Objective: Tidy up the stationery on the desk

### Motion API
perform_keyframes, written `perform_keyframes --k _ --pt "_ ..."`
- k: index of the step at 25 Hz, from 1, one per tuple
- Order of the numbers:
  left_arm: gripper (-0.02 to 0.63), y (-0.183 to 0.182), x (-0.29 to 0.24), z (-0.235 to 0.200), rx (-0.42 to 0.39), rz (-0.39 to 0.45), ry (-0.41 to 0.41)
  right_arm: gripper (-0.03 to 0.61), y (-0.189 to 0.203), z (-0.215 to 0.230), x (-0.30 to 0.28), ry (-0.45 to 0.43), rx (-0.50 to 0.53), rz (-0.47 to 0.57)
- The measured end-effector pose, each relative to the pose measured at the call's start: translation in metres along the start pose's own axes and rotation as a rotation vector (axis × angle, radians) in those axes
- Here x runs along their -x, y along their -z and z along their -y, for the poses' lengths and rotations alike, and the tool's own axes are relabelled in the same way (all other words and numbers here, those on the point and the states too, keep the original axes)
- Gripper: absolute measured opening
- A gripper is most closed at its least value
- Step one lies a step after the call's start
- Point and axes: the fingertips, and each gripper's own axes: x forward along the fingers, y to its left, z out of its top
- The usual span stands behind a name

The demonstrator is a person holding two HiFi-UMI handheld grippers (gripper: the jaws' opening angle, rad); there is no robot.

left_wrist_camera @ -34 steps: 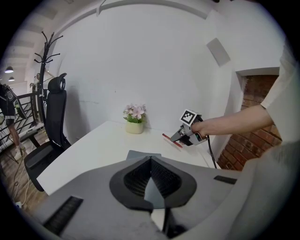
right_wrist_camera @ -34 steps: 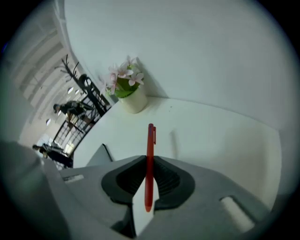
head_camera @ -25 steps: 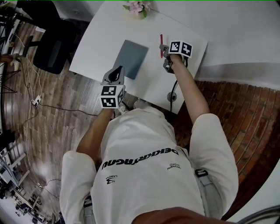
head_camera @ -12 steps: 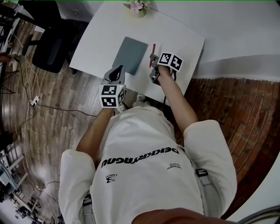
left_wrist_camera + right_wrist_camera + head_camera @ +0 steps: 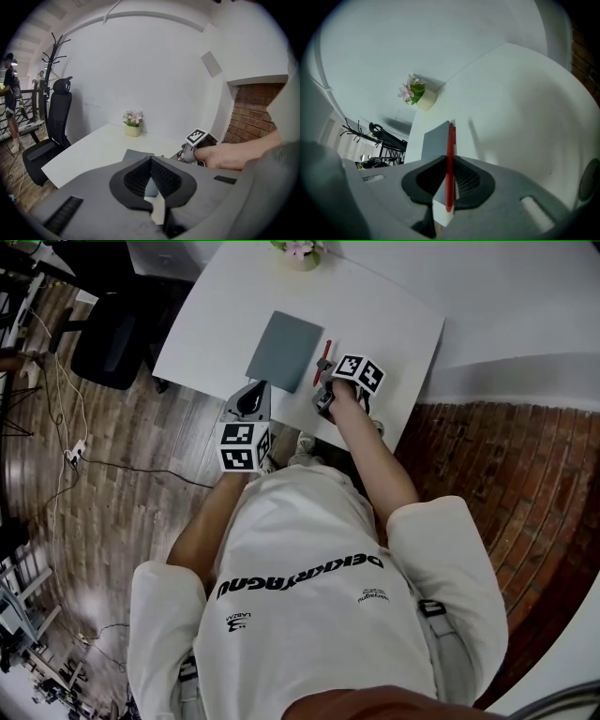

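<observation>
We're in an office, by the look of it. Ahead of the left gripper [image 5: 151,161] spreads a white desk [image 5: 93,150], with a pot of pink flowers [image 5: 132,123] at its far edge against a white wall [image 5: 154,70]. Off to the gripper's left stand a black swivel chair [image 5: 54,126] and a coat stand [image 5: 48,61]. To its right is a red brick wall [image 5: 251,112]. Below is a wood-plank floor [image 5: 122,493], with cables [image 5: 66,418] trailing across it.

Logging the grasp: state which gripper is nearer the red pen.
Right. The right gripper is shut on the pen, which sticks out ahead of its jaws. The left gripper, shut and empty, is apart from it to the left, by the notebook's near edge.
</observation>
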Motion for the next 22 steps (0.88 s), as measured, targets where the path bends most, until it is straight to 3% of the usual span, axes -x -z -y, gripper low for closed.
perform_keyframes --k 8,22 --pt "-0.002 0.014 0.004 -0.003 0.016 -0.018 -0.011 0.051 0.007 0.016 -0.023 0.039 -0.038 -0.012" --pt "-0.002 0.02 0.005 -0.015 0.034 -0.036 -0.015 0.048 0.012 0.02 -0.044 0.078 -0.015 -0.03"
